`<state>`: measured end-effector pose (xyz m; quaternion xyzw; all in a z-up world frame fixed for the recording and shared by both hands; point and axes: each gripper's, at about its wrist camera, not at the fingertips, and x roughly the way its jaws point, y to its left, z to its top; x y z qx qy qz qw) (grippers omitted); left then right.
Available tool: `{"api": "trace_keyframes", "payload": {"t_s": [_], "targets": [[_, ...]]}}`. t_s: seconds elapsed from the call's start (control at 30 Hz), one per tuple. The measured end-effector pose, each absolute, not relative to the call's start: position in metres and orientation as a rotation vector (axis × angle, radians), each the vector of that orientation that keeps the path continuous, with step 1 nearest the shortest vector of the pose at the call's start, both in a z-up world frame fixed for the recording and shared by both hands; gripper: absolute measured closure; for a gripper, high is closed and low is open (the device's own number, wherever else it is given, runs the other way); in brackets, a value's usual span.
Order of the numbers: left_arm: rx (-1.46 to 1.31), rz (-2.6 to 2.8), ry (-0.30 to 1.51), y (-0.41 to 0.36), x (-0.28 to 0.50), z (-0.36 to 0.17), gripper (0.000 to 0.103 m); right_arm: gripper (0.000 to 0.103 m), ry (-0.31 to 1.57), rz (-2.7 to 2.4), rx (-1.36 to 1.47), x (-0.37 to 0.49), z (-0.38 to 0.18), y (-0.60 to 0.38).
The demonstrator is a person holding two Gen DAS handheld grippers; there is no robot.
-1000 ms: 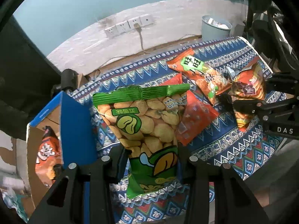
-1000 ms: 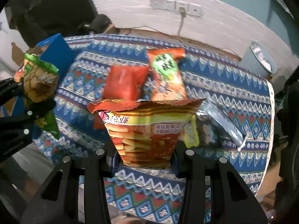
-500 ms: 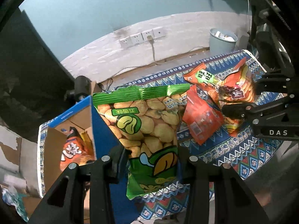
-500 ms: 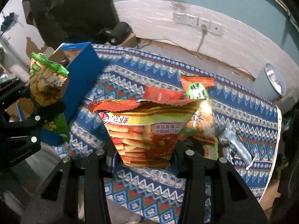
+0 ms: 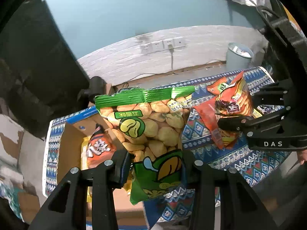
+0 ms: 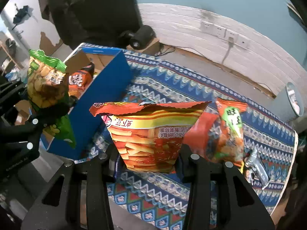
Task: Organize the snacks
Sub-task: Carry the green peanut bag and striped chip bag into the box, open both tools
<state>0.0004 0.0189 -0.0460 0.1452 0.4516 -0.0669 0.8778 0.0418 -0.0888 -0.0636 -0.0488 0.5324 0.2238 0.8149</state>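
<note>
The left gripper (image 5: 156,169) is clamped on the lower part of a green foil bag of broad beans (image 5: 151,126), held above the open blue cardboard box (image 5: 80,115). The right gripper (image 6: 148,158) is clamped on an orange-red foil bag of shrimp sticks (image 6: 149,132), held over the blue patterned tablecloth (image 6: 172,80). An orange snack packet (image 5: 97,147) lies inside the box. Farther back, a red flat sachet (image 6: 199,132) and an orange-and-green snack packet (image 6: 230,132) lie on the tablecloth.

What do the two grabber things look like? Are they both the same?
Yes, they match. The left gripper and right gripper are matte black plastic. Each has two flat, angular fingers with triangular cut-outs and round silver screw heads. Seen from the left camera, the right gripper's side has white letters, "DAS". No cables or sleeves show.
</note>
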Motion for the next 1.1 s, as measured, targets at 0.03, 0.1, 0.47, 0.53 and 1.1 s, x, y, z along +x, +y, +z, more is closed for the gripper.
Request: {"api": "trace_keyframes", "payload": {"t_s": [0.03, 0.1, 0.47, 0.53, 1.1], "targets": [[0.298, -0.134, 0.943, 0.023, 0.0, -0.046, 0.061, 0.061, 1.136, 0.482, -0.107, 0.042, -0.063, -0.084], [0.281, -0.118, 0.942, 0.034, 0.0, -0.045, 0.061, 0.061, 1.135, 0.496, -0.113, 0.044, -0.062, -0.075], [0.192, -0.023, 0.951, 0.096, 0.001, -0.046, 0.061, 0.061, 1.119, 0.561, -0.152, 0.055, -0.056, -0.025], [0.181, -0.012, 0.955, 0.105, 0.0, -0.047, 0.061, 0.061, 1.116, 0.57, -0.159, 0.057, -0.055, -0.016], [0.095, 0.12, 1.041, 0.183, -0.005, -0.081, 0.061, 0.061, 1.086, 0.661, -0.222, 0.081, -0.053, 0.069]]}}
